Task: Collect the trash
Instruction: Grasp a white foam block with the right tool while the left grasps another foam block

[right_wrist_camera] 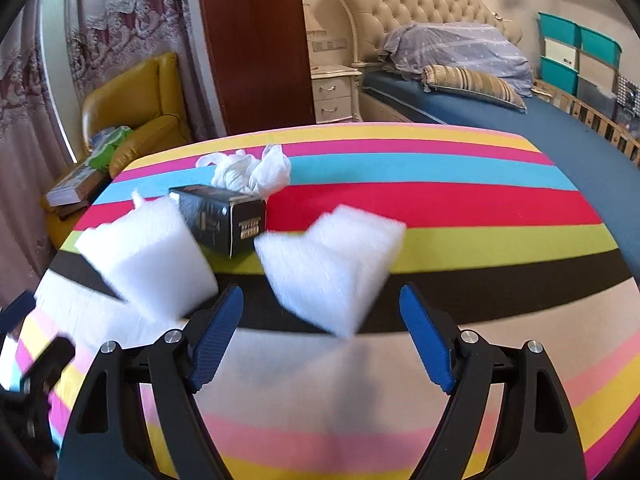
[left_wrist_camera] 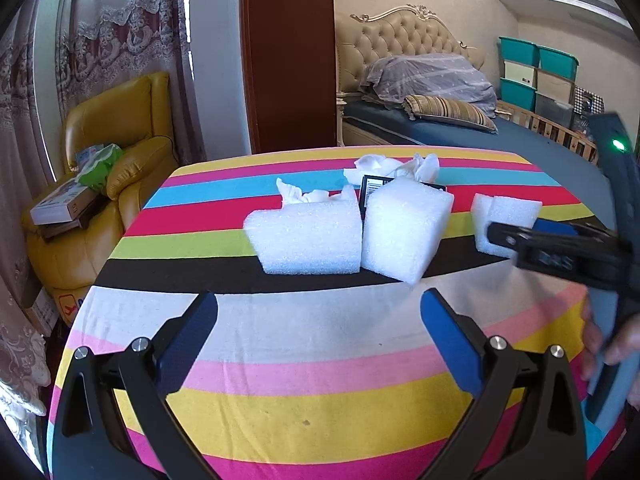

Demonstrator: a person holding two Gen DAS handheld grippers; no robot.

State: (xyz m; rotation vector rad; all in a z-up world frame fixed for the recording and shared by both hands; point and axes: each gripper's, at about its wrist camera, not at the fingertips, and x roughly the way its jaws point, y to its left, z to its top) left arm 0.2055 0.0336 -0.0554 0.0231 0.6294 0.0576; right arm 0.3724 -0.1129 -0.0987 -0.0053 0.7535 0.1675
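Three white foam blocks lie on the striped table [left_wrist_camera: 320, 400]: a left one [left_wrist_camera: 306, 240], a middle one [left_wrist_camera: 404, 232] and a right one [left_wrist_camera: 504, 220]. Behind them are a small black box [right_wrist_camera: 224, 220] and crumpled white tissues [right_wrist_camera: 252, 172] [left_wrist_camera: 396, 166]. My left gripper [left_wrist_camera: 320, 312] is open and empty, just short of the left and middle blocks. My right gripper [right_wrist_camera: 322, 304] is open, its jaws either side of the right foam block [right_wrist_camera: 332, 264]; it also shows in the left wrist view [left_wrist_camera: 560, 248] beside that block.
A yellow armchair [left_wrist_camera: 120, 152] with boxes and a green bag stands at the left of the table. A bed [right_wrist_camera: 480, 112] with pillows, a nightstand [right_wrist_camera: 334, 92] and stacked storage bins [right_wrist_camera: 576, 56] lie beyond the far edge.
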